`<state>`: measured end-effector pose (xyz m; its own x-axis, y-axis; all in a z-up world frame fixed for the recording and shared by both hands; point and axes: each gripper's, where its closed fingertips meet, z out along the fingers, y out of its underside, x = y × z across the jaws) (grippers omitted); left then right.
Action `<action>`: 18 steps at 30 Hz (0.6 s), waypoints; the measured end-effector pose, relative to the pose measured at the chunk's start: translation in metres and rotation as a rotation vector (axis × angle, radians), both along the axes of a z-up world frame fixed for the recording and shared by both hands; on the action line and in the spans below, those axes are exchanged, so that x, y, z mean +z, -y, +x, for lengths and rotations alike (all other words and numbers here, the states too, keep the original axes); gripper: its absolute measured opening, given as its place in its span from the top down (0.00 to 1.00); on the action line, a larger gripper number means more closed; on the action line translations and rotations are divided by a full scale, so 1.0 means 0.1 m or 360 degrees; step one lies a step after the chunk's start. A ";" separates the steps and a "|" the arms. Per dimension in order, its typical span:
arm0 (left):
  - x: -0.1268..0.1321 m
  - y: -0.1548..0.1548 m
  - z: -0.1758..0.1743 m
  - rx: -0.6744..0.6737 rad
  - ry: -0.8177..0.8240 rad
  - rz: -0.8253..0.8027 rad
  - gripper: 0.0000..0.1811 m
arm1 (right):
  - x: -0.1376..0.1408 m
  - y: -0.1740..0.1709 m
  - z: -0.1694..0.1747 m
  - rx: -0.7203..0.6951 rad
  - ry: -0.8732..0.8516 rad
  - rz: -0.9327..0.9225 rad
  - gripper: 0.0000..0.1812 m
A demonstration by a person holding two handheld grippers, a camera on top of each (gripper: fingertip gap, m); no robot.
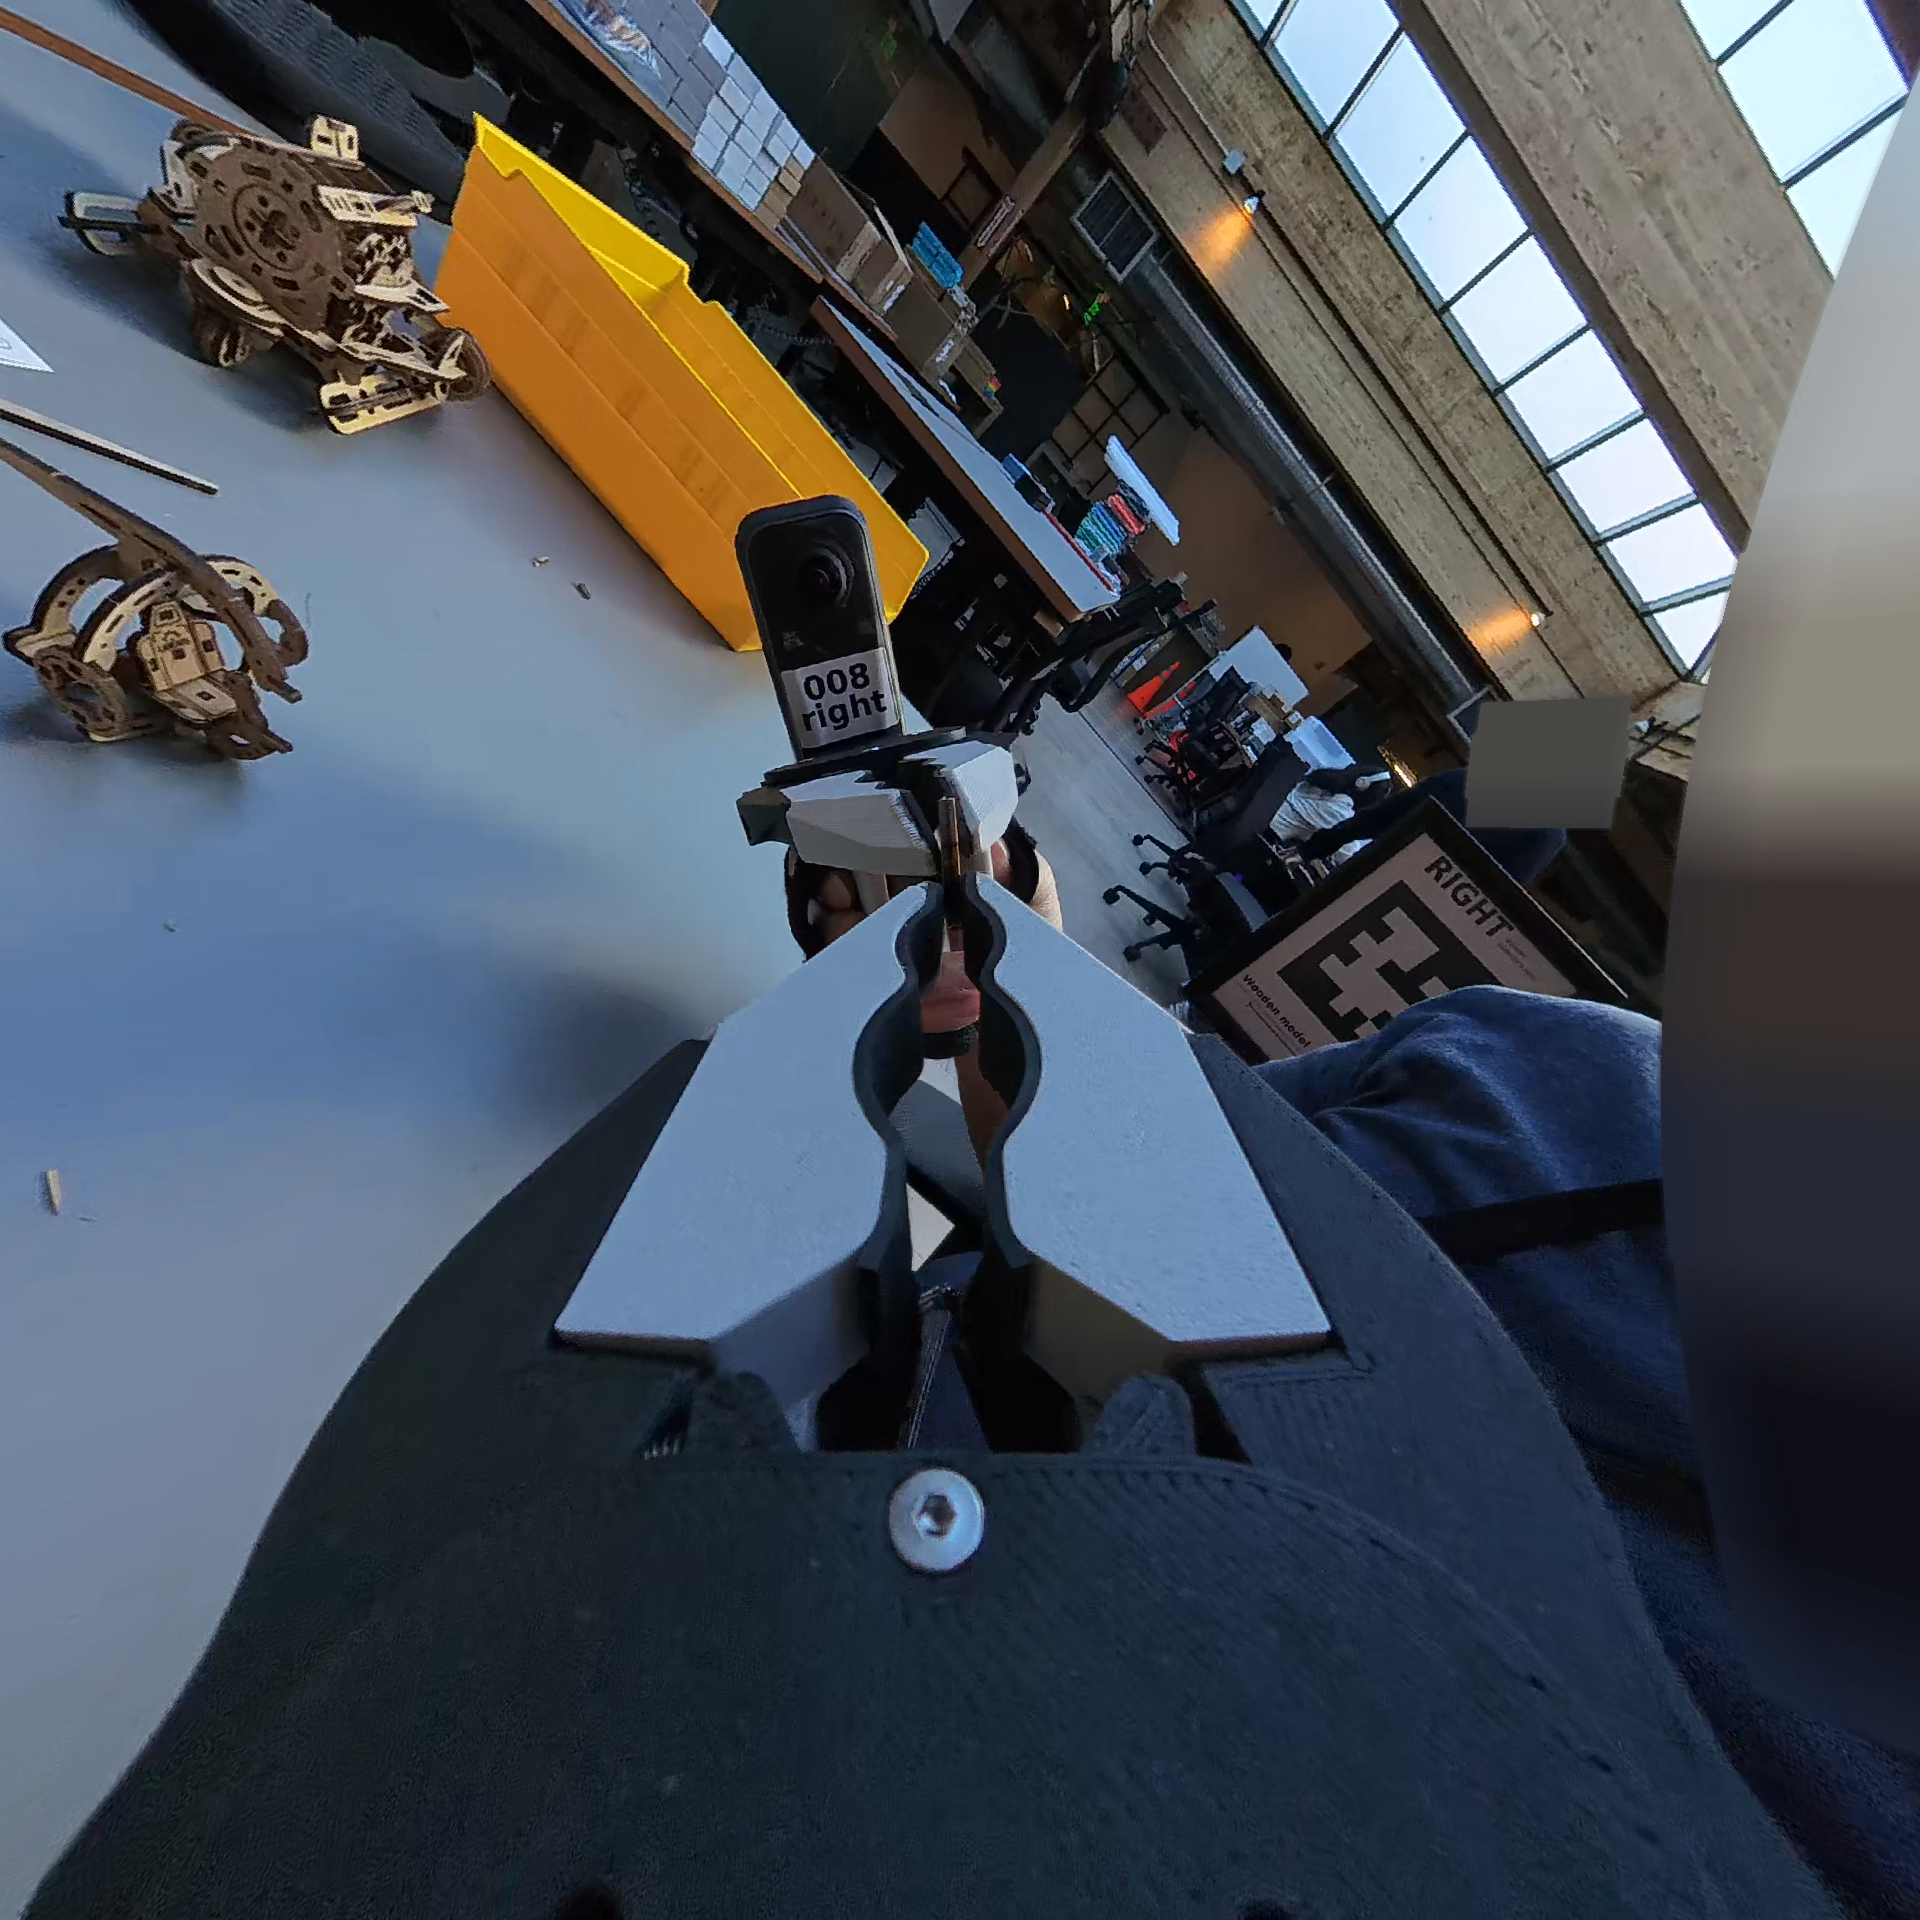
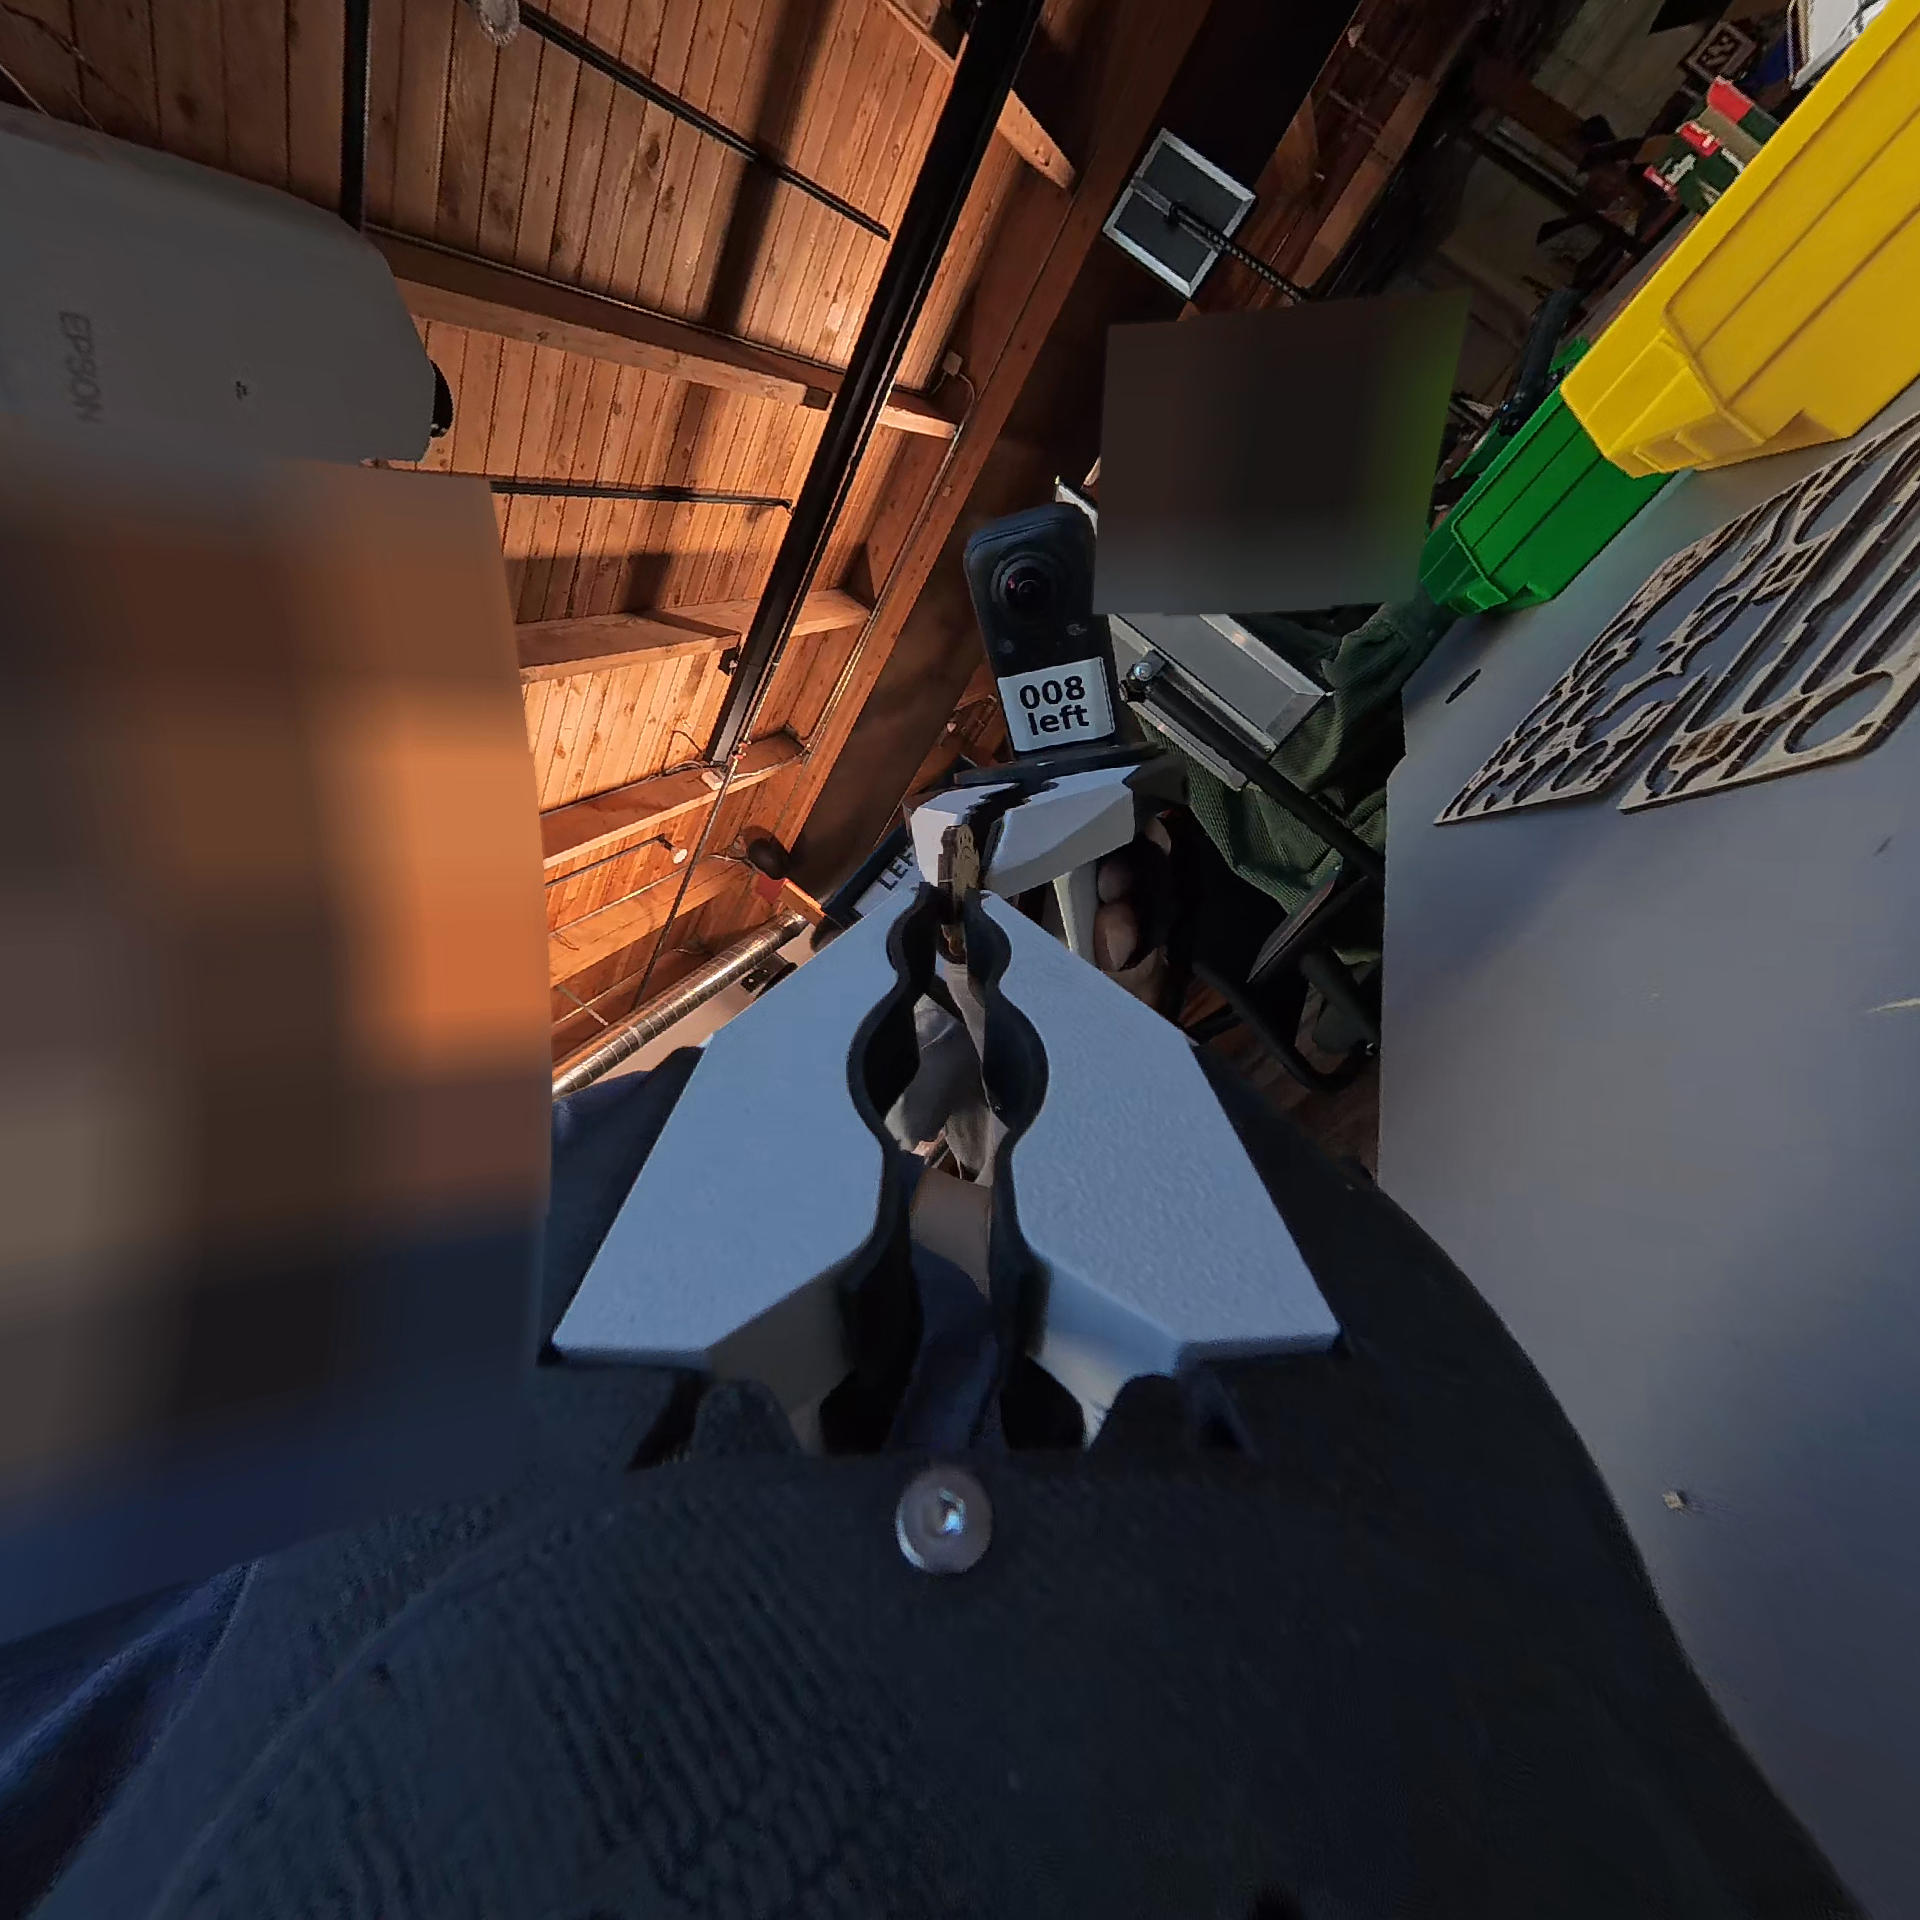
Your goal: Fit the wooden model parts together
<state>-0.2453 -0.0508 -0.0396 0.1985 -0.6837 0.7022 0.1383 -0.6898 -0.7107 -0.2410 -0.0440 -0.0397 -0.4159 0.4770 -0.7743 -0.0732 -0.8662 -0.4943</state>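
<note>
My left gripper (image 1: 951, 899) and right gripper (image 2: 951, 909) face each other tip to tip in the air beside the grey table (image 1: 436, 935). A small thin wooden part (image 1: 948, 836) stands on edge between them. In the left wrist view the far right gripper (image 1: 940, 805) pinches its upper end, and my left fingers close on its lower end. In the right wrist view the same wooden part (image 2: 956, 862) runs from the far left gripper (image 2: 971, 826) into my right fingertips. I cannot tell whether it is one piece or two joined pieces.
Two partly built wooden models (image 1: 291, 260) (image 1: 156, 655) and a thin wooden strip (image 1: 104, 447) lie on the table. A yellow bin (image 1: 644, 384) stands behind them. Laser-cut wooden sheets (image 2: 1714, 675), a green bin (image 2: 1527, 520) and a framed marker board (image 1: 1392, 935) are nearby. The tips of both grippers are at nearly the same place.
</note>
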 end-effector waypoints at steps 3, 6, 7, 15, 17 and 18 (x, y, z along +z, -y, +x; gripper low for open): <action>-0.06 -0.03 -0.01 0.0008 0.0006 -0.0035 0.99 | -0.06 -0.03 -0.02 0.0003 0.0012 -0.0023 0.99; -0.11 -0.04 -0.02 0.0014 0.0002 -0.0054 0.99 | -0.11 -0.04 -0.03 0.0009 0.0022 -0.0039 0.99; -0.12 -0.05 -0.03 0.0017 -0.0004 -0.0058 0.99 | -0.12 -0.05 -0.03 0.0006 0.0028 -0.0039 0.99; -0.19 -0.07 -0.04 0.0032 -0.0014 -0.0080 1.00 | -0.19 -0.07 -0.05 0.0000 0.0054 -0.0051 0.99; -0.22 -0.08 -0.04 0.0038 -0.0024 -0.0083 1.00 | -0.22 -0.08 -0.05 -0.0010 0.0073 -0.0041 0.99; -0.24 -0.09 -0.04 0.0043 -0.0032 -0.0085 0.99 | -0.24 -0.09 -0.05 -0.0018 0.0086 -0.0035 0.99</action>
